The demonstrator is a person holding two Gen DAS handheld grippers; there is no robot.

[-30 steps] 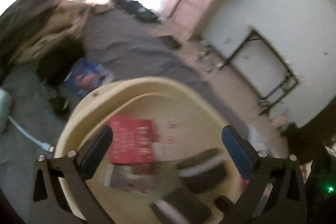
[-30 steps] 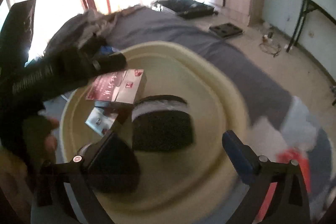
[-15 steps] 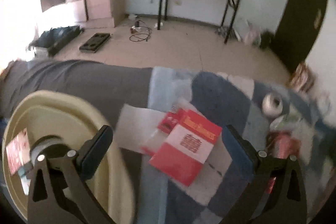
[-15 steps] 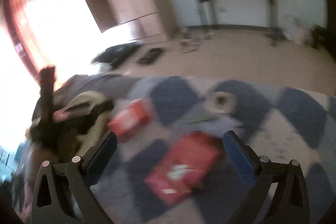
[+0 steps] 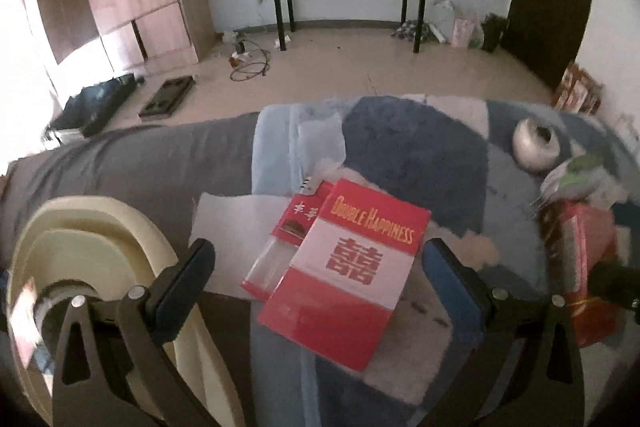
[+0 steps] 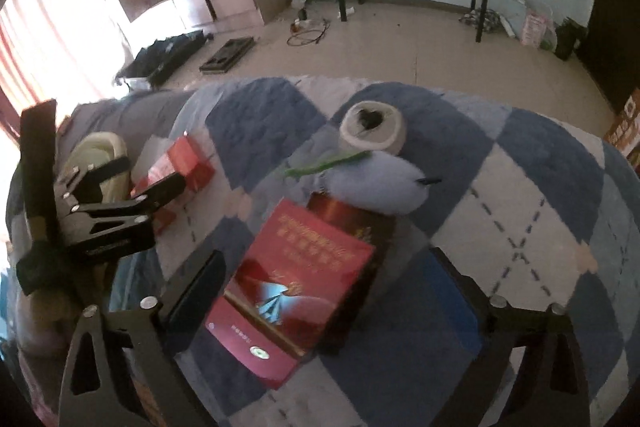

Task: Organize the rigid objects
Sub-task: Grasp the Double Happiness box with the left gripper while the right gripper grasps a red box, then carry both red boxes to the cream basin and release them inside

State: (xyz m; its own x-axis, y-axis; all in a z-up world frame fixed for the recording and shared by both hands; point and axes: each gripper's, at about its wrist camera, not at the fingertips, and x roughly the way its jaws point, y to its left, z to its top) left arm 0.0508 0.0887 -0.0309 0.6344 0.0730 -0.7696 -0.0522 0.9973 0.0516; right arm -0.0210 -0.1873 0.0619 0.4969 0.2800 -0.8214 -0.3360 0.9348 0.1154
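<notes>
Right gripper (image 6: 320, 291) fingers, wide, are closing around the light, stiff red box (image 6: 296, 291); grip its long edges.

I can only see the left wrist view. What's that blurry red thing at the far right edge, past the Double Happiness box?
Observer: A red box lying on a darker box, on the blanket.
Operator: Is the right gripper on it?
Observer: The right gripper has the red box between its jaws. They are closing, but the pads do not press on it.
Operator: Anything resting on those boxes?
Observer: A pale pouch overlaps the darker box's far end.
</notes>
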